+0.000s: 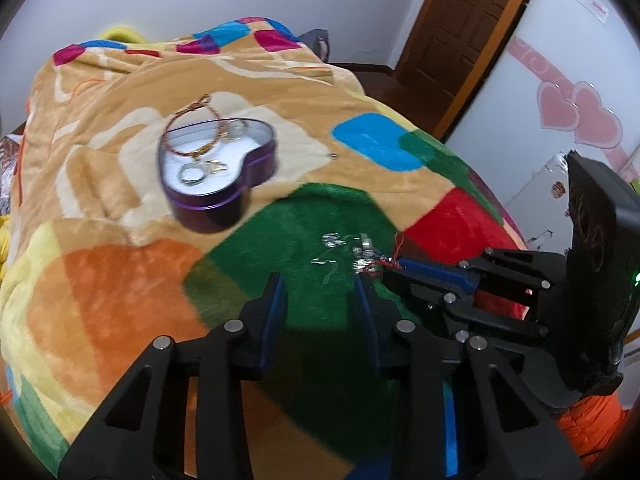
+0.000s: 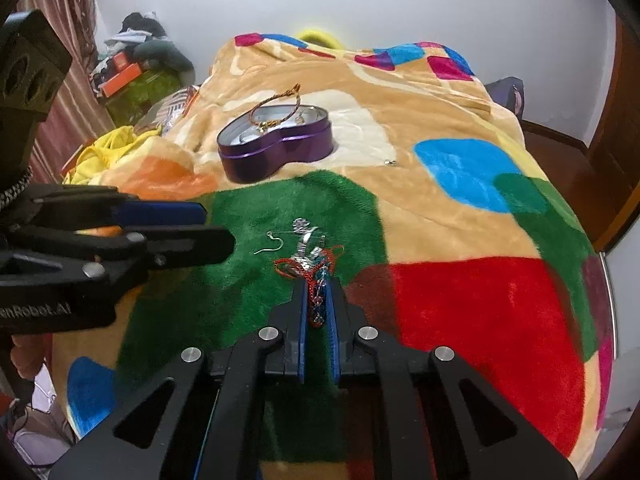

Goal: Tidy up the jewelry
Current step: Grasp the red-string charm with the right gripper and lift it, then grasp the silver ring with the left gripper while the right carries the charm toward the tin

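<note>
A purple heart-shaped tin point(image 1: 224, 204) point(image 2: 276, 156) sits open on the blanket, with rings point(image 1: 192, 174) inside and a braided bracelet point(image 1: 188, 128) point(image 2: 276, 100) draped over its rim. On the green patch lies a small heap of silver jewelry point(image 1: 360, 252) point(image 2: 306, 246), with a silver earring hook point(image 2: 272, 244) beside it. My right gripper point(image 2: 318, 286) point(image 1: 394, 268) is shut on a red cord bracelet with blue and red beads point(image 2: 318, 304) at the near edge of the heap. My left gripper point(image 1: 318, 286) point(image 2: 218, 228) hovers just left of the heap, open, with only blanket between its fingers.
The colourful patchwork blanket point(image 1: 120, 280) covers the whole bed. A tiny silver piece point(image 2: 390, 163) point(image 1: 332, 156) lies alone right of the tin. Clothes and boxes point(image 2: 132, 68) are piled beside the bed at the far left. A wooden door point(image 1: 460, 32) stands beyond the bed.
</note>
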`<state>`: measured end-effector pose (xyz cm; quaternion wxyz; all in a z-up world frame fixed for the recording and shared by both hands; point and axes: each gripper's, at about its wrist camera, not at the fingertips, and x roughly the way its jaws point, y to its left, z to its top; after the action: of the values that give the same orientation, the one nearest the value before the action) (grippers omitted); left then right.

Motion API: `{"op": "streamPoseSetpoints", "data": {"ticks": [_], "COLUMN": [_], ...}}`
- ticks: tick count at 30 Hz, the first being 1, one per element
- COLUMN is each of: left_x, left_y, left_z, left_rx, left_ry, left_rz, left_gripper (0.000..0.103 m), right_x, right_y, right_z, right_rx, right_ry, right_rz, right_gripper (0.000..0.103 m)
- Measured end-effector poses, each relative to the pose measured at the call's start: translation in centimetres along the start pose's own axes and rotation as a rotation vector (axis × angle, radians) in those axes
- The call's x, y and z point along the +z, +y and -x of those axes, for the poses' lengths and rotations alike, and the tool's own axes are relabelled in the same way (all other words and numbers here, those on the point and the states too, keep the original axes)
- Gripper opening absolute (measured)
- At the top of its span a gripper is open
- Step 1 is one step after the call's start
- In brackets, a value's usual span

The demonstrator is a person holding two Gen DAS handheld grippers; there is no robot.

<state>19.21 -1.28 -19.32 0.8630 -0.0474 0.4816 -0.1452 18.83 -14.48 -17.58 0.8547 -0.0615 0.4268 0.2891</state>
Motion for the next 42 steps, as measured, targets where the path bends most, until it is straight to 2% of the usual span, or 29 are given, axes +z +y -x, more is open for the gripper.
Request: {"op": "streamPoseSetpoints", "data": {"ticks": [3, 11, 19, 22, 29, 42], "left_x": [0.2, 0.5, 0.5, 0.5, 0.5, 2.3], "left_y": [-0.9, -3.0, -2.7, -2.7, -2.6, 0.1], "left_z": [-0.6, -2.8, -4.2, -4.4, -3.2, 2.1], "left_rx": [-0.016, -0.046, 0.000, 0.026, 0.018, 0.036], "left_ry": [0.008, 0.051, 0.065, 0.055, 0.026, -0.106], "left_rz": [-0.016, -0.064, -0.051, -0.056, -0.048, 0.010], "left_gripper": [0.034, 0.025, 0.022, 0.013, 0.013, 0.013], "right_x": [0.1, 0.2, 0.4, 0.6, 1.2, 4.3], "right_y": [-0.9, -3.3, -3.6, -3.4, -3.2, -1.1], "right_z": [0.9, 2.9, 3.7, 3.7, 4.3, 6.0], "right_rx": [-0.015, -0.064, -0.071, -0.069, -0.061, -0.060], "right_ry": [-0.024, -0.071, -0.092, -0.094, -0.118, -0.207], "right_rz": [-0.027, -0.084, -0.092, -0.088, -0.096, -0.056], "right_gripper": [0.008, 0.008, 0.008, 0.008, 0.008, 0.008]}}
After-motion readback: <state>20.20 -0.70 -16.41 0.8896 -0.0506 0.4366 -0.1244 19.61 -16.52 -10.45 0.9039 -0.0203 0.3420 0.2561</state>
